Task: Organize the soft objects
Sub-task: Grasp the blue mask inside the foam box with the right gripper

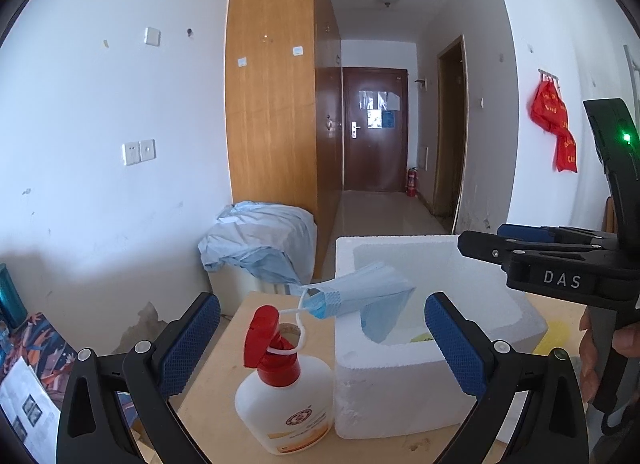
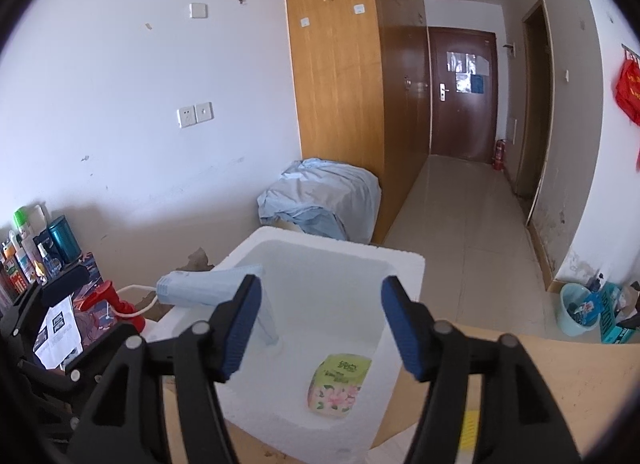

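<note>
On the left wrist view: left gripper (image 1: pixel 322 344) is spread wide, nothing between its pads. Mask (image 1: pixel 362 290) hangs over the near-left rim of the foam box (image 1: pixel 400 392), part inside, part outside; its ear loop is hooked on the red pump of the bottle (image 1: pixel 286 400) just beside the box. Right gripper (image 1: pixel 478 242) sits above the box's right rim.

Right wrist view: right gripper (image 2: pixel 320 328) is released, jaws apart over the box (image 2: pixel 320 260), clamping nothing. Mask (image 2: pixel 208 288) drapes over the left wall. Tissue pack (image 2: pixel 340 386) lies on the box floor.
</note>
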The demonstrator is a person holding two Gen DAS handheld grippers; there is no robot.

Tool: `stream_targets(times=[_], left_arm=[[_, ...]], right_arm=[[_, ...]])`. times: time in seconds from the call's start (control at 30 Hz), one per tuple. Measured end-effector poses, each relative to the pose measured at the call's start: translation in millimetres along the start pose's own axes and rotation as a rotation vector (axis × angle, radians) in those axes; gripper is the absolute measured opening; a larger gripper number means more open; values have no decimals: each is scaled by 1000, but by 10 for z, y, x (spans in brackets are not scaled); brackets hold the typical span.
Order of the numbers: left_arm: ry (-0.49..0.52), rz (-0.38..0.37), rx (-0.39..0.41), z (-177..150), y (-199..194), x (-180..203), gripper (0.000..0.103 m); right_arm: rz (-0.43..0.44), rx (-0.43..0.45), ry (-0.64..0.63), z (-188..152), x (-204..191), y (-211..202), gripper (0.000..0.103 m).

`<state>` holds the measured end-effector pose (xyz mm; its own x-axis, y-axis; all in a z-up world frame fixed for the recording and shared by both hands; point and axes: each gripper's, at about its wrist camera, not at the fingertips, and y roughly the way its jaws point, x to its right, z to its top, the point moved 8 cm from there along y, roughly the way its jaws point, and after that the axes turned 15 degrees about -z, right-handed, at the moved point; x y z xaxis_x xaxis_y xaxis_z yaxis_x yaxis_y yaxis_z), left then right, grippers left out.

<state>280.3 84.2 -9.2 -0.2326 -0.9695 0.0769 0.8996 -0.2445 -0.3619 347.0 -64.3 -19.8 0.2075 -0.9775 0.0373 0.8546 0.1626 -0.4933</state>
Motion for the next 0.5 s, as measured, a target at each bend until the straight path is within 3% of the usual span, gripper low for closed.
stream_targets(times=[0.5], left_arm=[[-26,10,5,-146,-225,-137,102]], right_arm=[[63,-44,-62,-93,-350,127,67]])
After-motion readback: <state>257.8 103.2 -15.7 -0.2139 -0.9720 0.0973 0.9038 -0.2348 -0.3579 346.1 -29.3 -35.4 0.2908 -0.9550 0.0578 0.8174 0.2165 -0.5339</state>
